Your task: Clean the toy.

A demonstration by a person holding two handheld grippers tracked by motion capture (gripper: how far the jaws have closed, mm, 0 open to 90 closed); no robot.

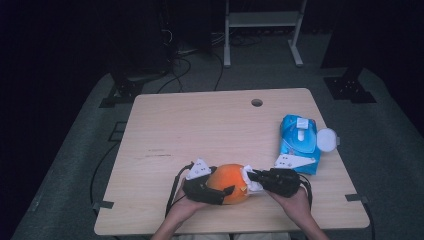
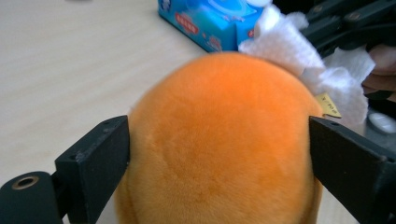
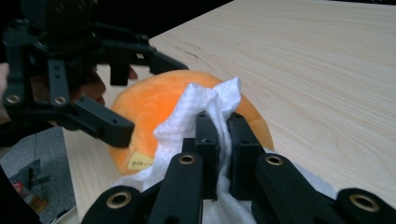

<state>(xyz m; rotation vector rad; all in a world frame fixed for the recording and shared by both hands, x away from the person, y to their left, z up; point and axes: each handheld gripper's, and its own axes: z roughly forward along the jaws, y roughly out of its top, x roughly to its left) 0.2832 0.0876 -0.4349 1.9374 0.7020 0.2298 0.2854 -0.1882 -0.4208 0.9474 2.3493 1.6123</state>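
At the near edge of the desk (image 1: 165, 125), the person's two hands enter from the bottom of the high view, each carrying one claw. The orange plush toy (image 1: 228, 183) rests on the desk near the near edge, slightly right of centre, between the two claws. The left claw (image 1: 221, 191) straddles the toy: in the left gripper view its jaws stand wide apart, one against each flank of the orange plush toy (image 2: 219, 140), without visibly denting the pile. The right claw (image 1: 251, 176) meets the toy from the right; in the right gripper view the right claw (image 3: 223, 140) is clamped narrow on a white wipe (image 3: 196, 116), which is bunched between the jaws and lies against the toy's upper surface. A small yellow label (image 3: 139, 162) hangs from the toy's near side. Farther off and to the right, a blue wipes pack (image 1: 299, 142) lies flat on the desk, its round white lid (image 1: 327, 139) swung open to the right. A round hole (image 1: 257, 102) is set in the desk near the far edge.
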